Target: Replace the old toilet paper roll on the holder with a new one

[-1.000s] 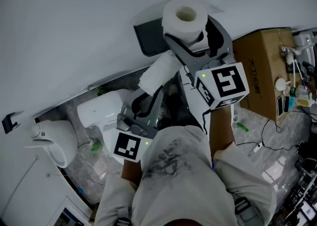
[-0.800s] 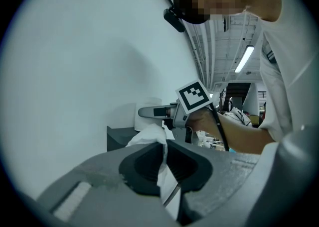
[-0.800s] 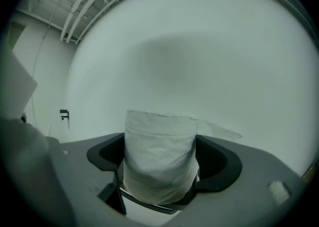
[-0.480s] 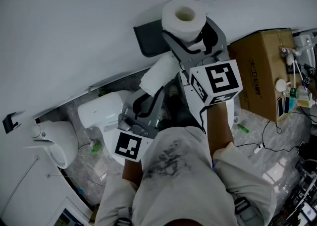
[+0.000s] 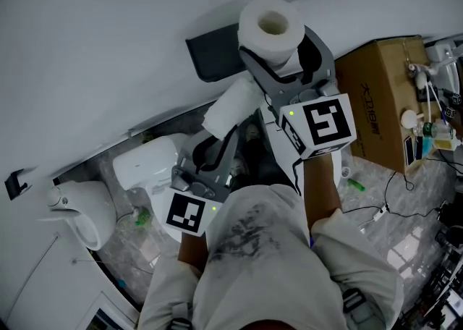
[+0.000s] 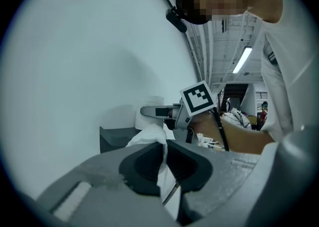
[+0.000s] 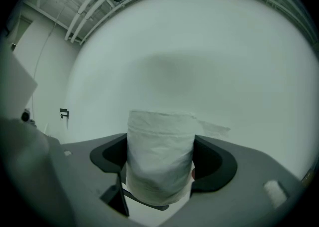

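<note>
Paper mostly hidden inside left claw (pinched tight)

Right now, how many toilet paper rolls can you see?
1. The roll stands upright in the right claw, whose jaws have just been closing on it. The left claw pinches crumpled white paper; whether that's another roll, I can't tell.

Dim, bluish-grey all over — flat, soft light. Bends strongly toward the rims in both gripper views, fading to black corners. Leaves only a faint smudge of shadow on the wall above the toilet paper roll. Blurs whatever sits closest to the lens; burns brightest at a ceiling strip light.
</note>
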`<state>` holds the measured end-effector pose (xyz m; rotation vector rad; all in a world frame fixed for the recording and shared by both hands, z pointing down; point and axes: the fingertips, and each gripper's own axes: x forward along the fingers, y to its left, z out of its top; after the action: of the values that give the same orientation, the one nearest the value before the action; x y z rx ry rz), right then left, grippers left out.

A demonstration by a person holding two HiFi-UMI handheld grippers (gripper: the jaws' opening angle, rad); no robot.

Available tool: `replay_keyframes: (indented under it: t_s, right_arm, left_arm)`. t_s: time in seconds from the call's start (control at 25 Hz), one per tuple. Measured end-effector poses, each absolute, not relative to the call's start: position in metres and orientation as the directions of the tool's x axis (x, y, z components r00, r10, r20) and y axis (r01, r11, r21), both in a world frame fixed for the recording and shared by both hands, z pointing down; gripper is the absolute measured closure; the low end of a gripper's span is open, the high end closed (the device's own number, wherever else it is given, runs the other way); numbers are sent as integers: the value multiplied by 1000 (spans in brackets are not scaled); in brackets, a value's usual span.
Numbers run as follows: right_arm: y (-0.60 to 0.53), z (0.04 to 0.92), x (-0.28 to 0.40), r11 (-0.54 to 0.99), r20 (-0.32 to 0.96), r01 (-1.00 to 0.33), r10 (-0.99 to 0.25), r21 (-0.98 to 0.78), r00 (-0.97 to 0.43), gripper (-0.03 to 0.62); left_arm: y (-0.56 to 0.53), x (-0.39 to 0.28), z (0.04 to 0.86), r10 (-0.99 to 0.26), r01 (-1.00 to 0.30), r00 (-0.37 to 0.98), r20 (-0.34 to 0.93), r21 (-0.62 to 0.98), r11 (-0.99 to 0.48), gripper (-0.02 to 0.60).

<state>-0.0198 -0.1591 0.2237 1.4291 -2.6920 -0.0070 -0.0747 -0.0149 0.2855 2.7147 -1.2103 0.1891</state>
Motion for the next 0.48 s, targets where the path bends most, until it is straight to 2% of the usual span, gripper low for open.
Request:
replay_keyframes:
  t_s: [0.48]
  right_arm:
    - [-139,214,36,482,51,-873,-876,66,-480,206]
  left_arm:
    - [-15,-41,286,-681,-701,711,174,98,-707,561]
